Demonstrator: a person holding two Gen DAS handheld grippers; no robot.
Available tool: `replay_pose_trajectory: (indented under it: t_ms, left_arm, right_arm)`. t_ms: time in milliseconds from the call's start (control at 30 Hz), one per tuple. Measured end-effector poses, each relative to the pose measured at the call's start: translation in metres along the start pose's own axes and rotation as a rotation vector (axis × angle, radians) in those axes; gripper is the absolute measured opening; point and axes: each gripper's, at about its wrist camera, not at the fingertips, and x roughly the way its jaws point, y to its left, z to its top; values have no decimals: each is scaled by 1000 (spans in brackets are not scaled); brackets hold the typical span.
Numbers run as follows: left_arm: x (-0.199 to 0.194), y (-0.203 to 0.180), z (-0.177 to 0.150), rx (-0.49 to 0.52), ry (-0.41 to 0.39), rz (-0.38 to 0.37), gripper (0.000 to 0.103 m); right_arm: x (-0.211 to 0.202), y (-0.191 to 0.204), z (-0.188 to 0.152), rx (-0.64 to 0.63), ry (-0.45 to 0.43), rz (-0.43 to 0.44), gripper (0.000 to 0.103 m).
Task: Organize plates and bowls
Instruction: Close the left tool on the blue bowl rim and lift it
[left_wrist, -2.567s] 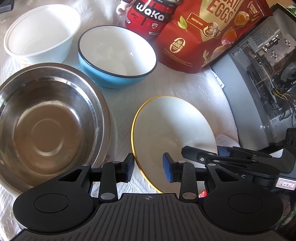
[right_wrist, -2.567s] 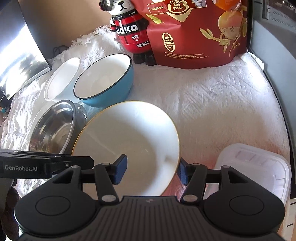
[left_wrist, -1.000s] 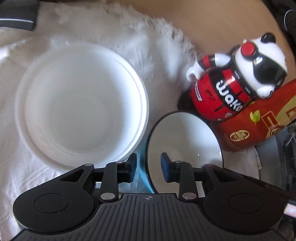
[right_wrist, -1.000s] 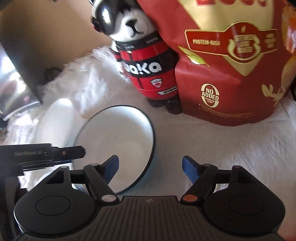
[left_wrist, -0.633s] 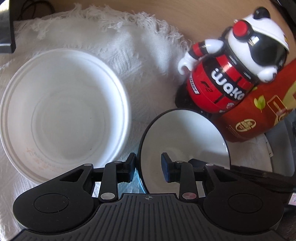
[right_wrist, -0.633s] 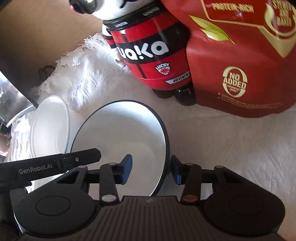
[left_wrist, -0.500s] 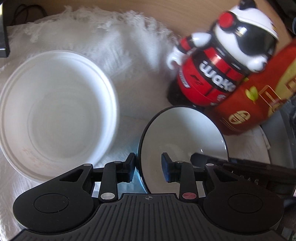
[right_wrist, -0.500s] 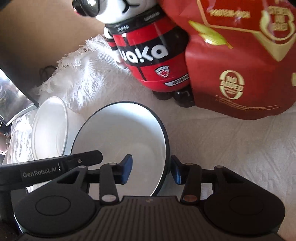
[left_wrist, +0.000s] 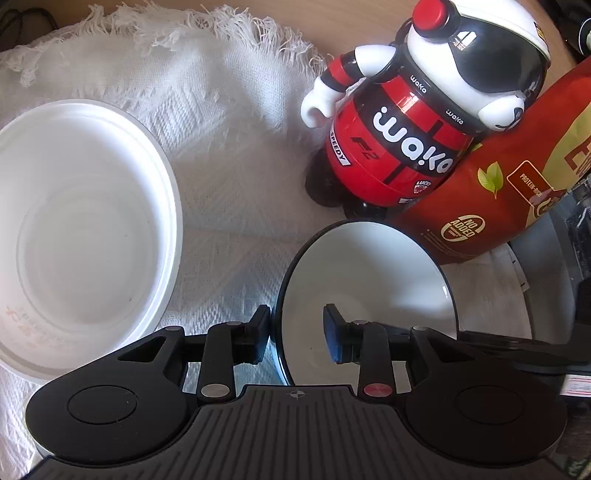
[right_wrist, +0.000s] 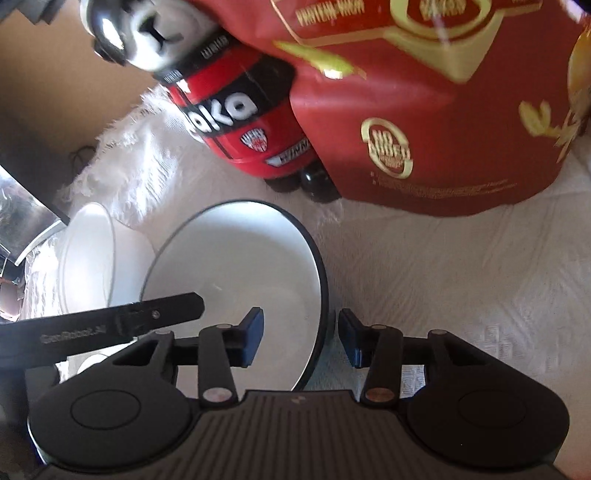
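The blue bowl with a white inside and black rim is gripped from both sides. My left gripper is shut on its left rim, one finger outside and one inside. My right gripper is shut on its right rim; the bowl appears there too. A white plastic bowl sits to the left on the white cloth, and shows in the right wrist view. The left gripper's body reaches over the bowl in the right wrist view.
A red and black bear figure and a red snack bag stand just behind the blue bowl; both show in the right wrist view. A grey computer case is at the right. White cloth lies to the right.
Both grippers went from the gold-rimmed plate to the blue bowl and closed on its opposite rims. In the last half second the views shifted slightly; the right view is blurred by motion.
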Motion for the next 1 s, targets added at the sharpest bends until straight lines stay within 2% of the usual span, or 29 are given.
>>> replay_pose_trajectory:
  t_ms: [100,167,333,400,633,733,867,967,1000]
  left_arm:
    - [-2,5,0,-7,4,-21,34]
    - [-5,9,1,-14,5,-35,34]
    - [-13,19,6,-42,-8,-70,33]
    - [-16,20,7,-49,-18,-71,33]
    - [-22,19,6,-48,-32,-91,33]
    - [-23,16,6,-39,-39,-92,33]
    - [-21,15,7,-28,-41,-65,34]
    - [-18,10,8,13,-40,29,34]
    - [-16,10,8,19,-40,39,34]
  right_arm:
    - [12,-1,-1,5,38,-23,48]
    - [13,1,0,-6,39,-18,53]
    - [19,14,2,-99,85,-11,76]
    - [22,18,4,-119,105,-8,81]
    - [29,22,4,-101,120,41,103]
    - [29,17,7,-23,111,52,103]
    - [32,13,16,-4,169,76,103]
    - [33,11,21,-34,212,103,102]
    - [31,8,21,-14,204,105,97]
